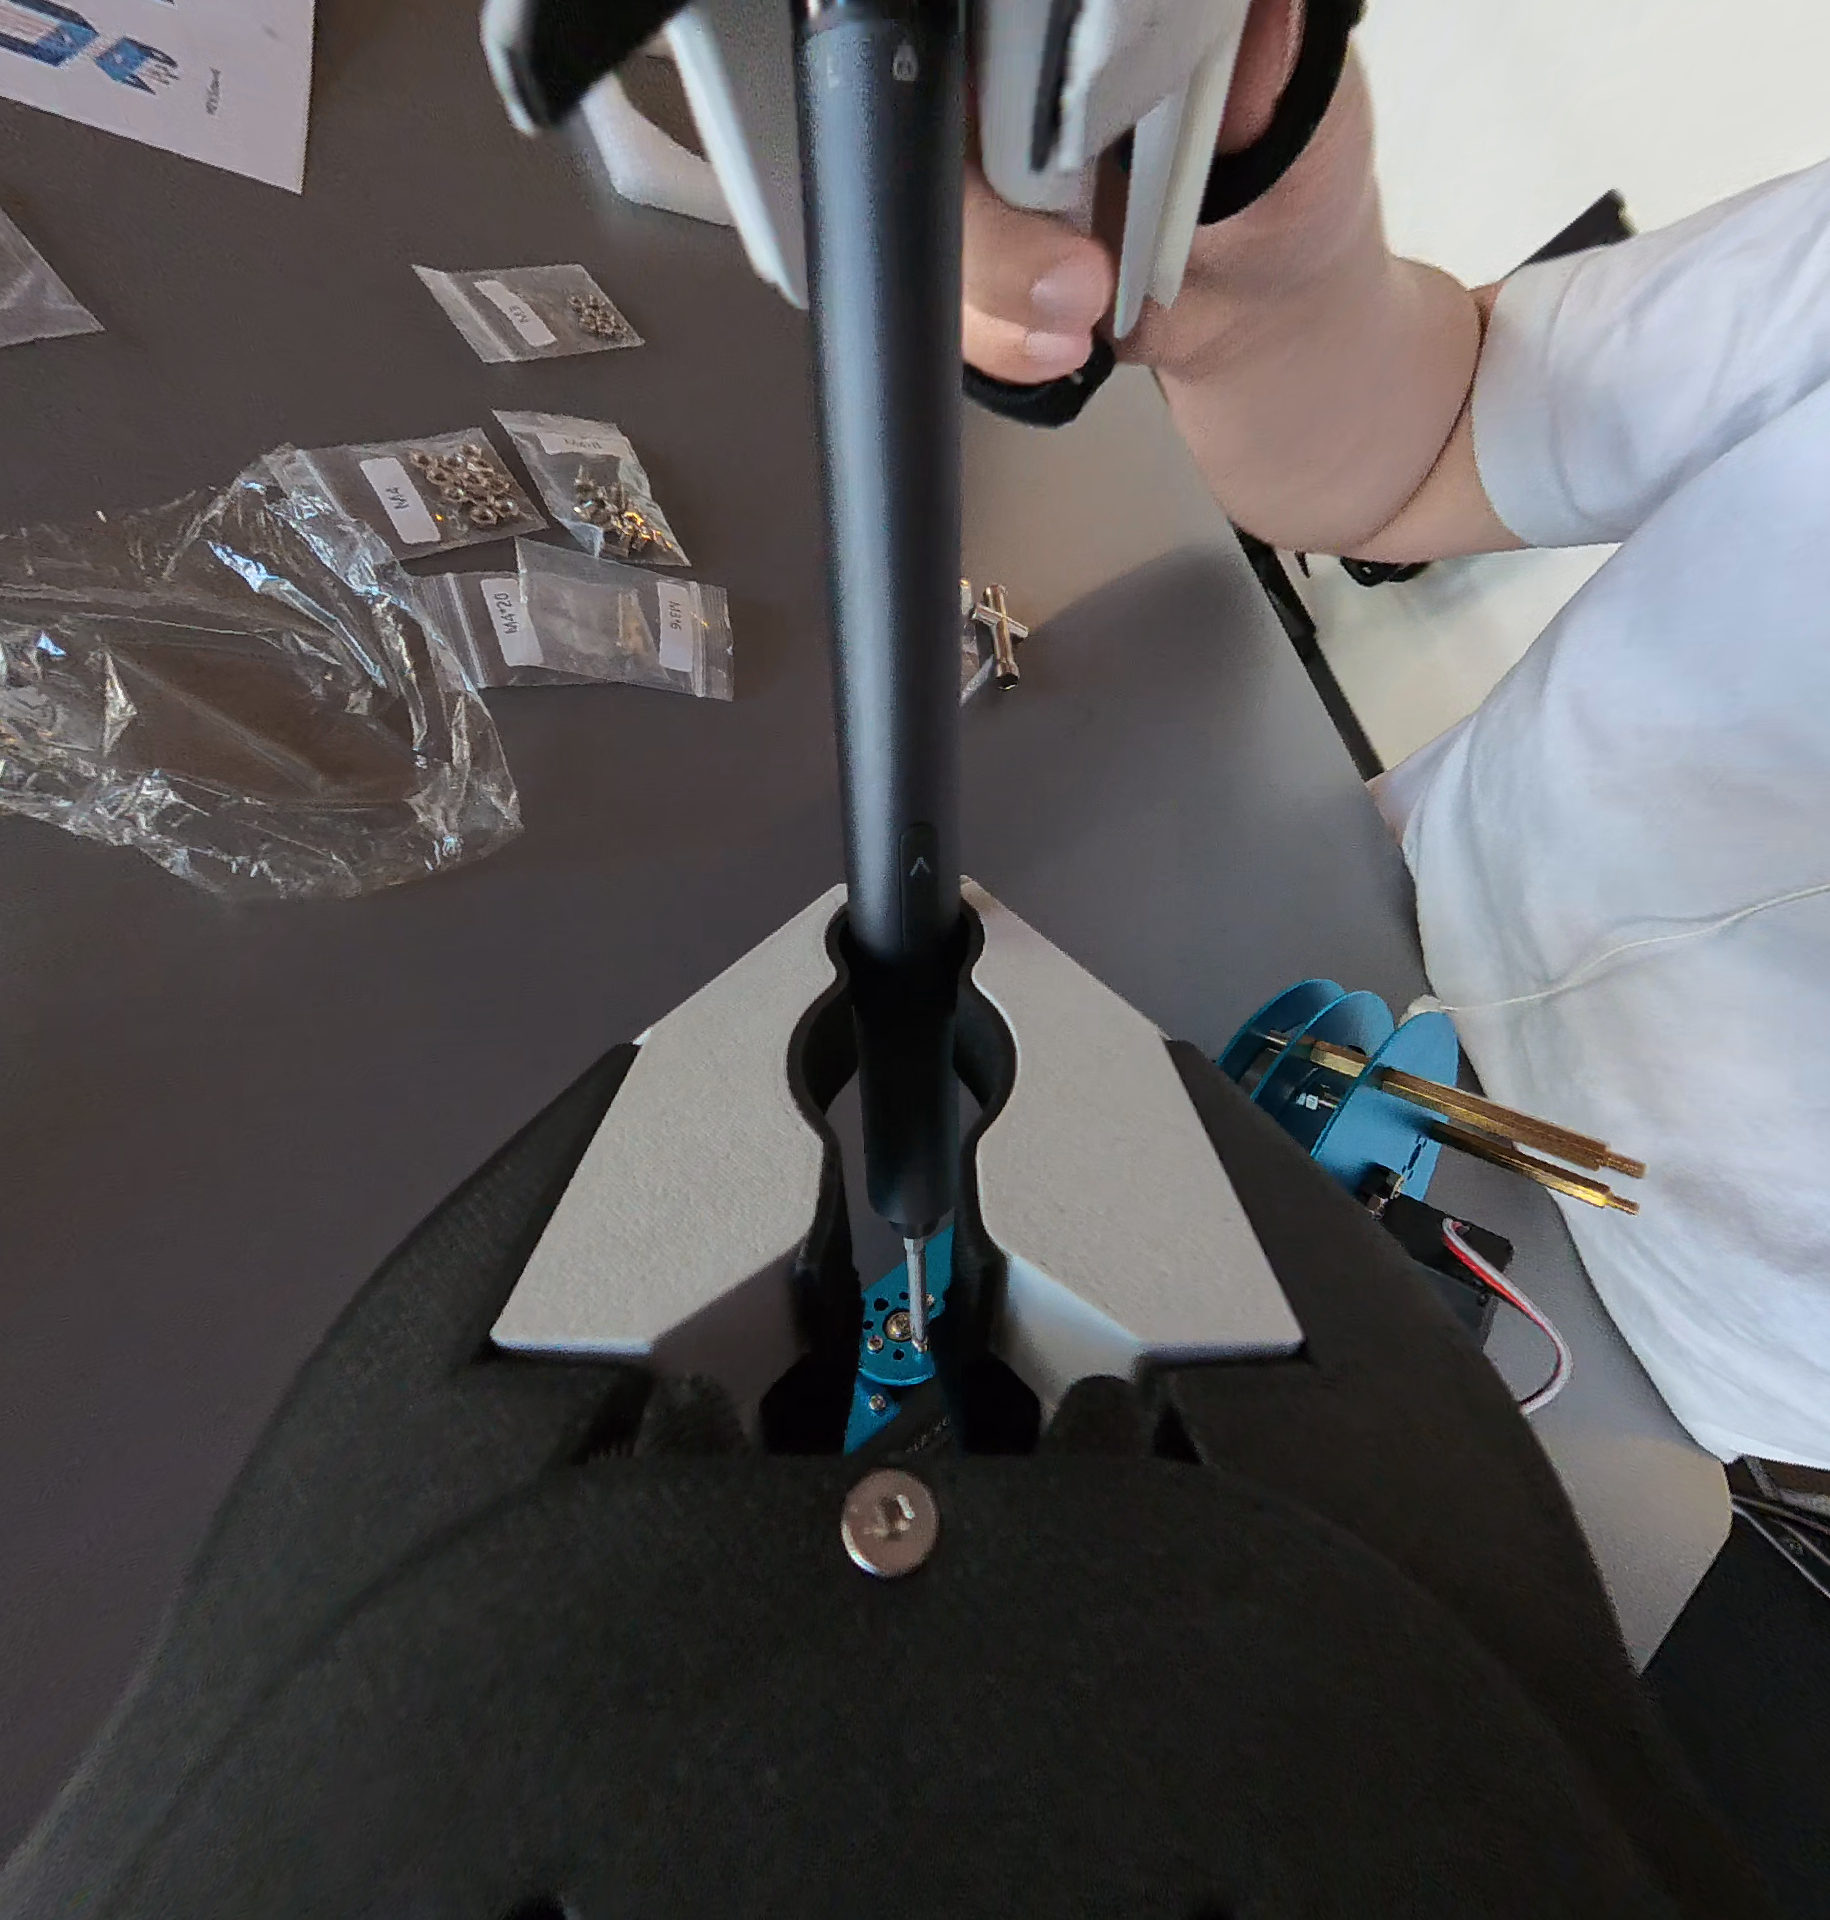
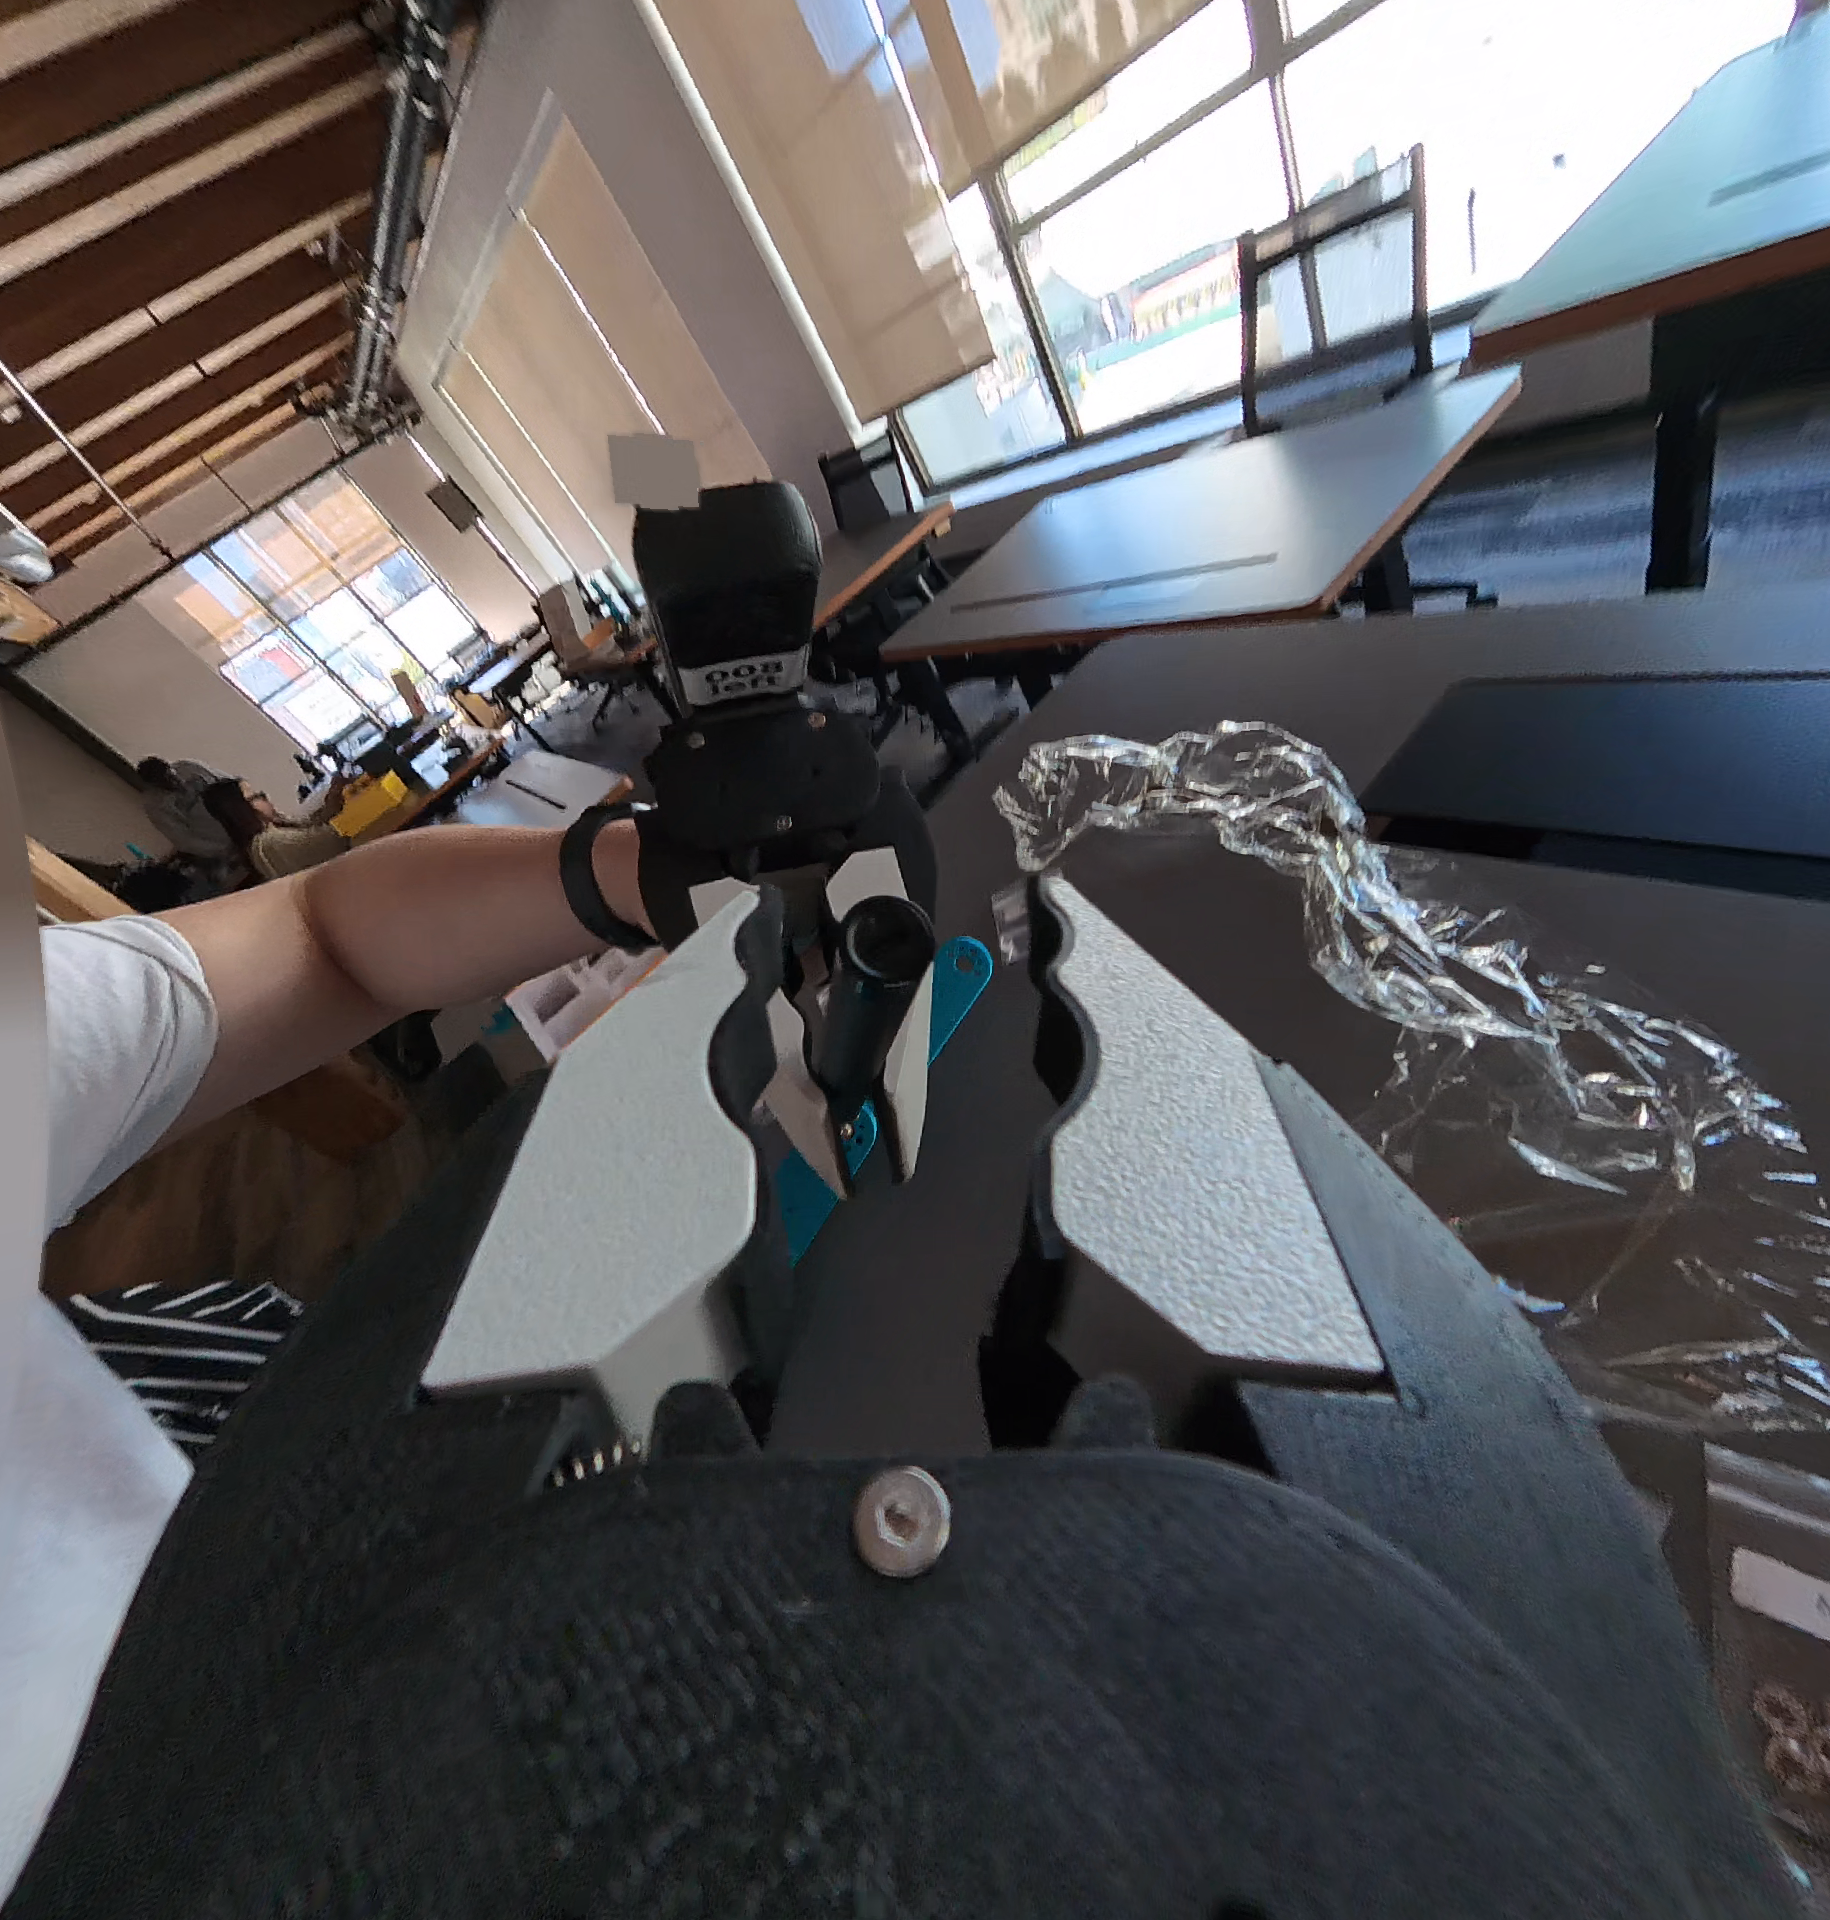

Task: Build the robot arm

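My left gripper [image 1: 903, 904] points down at the dark table [image 1: 630, 852] and is shut on a dark electric screwdriver [image 1: 885, 520], which sits in the notches of its grey pads. The screwdriver's bit rests on a screw in a blue metal bracket [image 1: 880, 1351] between the finger bases. My right gripper [image 2: 890, 894] is open, with its jaws on either side of the screwdriver's upper end [image 2: 883, 935]. It also shows at the top of the left wrist view [image 1: 952, 301], held by a hand. The left gripper [image 2: 875, 1179] shows over the blue bracket [image 2: 958, 971] in the right wrist view.
Several small bags of screws and nuts [image 1: 475, 488] and crumpled clear plastic [image 1: 215, 675] lie to the left. A small cross-shaped wrench [image 1: 994, 623] lies behind the screwdriver. A blue disc assembly with brass standoffs [image 1: 1358, 1081] and a wired black servo [image 1: 1451, 1268] sit by the table's right edge. The grippers' ends are close to 10 cm from one another.
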Demonstrator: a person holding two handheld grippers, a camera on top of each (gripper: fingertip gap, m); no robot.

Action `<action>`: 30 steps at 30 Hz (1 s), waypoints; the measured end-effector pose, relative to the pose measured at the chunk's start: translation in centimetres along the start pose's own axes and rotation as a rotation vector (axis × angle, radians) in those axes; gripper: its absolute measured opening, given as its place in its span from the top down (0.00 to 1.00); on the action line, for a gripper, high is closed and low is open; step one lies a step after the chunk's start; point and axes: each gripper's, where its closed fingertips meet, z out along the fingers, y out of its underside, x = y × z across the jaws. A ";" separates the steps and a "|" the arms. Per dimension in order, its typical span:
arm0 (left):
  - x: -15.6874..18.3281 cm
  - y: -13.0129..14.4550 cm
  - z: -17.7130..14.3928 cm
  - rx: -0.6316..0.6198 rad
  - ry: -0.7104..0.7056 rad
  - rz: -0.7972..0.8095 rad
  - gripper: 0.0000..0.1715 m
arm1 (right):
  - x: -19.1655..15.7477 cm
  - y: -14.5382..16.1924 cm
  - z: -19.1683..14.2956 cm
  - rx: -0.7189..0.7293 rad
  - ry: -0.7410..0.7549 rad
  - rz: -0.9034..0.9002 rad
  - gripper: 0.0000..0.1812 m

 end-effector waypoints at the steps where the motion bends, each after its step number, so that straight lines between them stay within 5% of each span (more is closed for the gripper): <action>1: 0.0 0.0 0.0 0.006 0.010 -0.002 0.93 | 0.1 -0.1 -0.1 0.033 -0.010 -0.009 0.72; 7: 0.4 0.0 0.0 0.020 0.060 0.007 0.93 | 0.0 0.5 0.3 0.136 -0.145 0.035 0.70; 11: 0.2 0.0 0.1 0.017 0.060 0.004 0.93 | -1.0 1.2 0.4 0.120 -0.237 -0.014 0.91; 30: 0.3 1.1 -1.1 -0.013 0.027 -0.007 0.88 | -1.0 1.4 0.4 0.062 -0.193 -0.048 0.90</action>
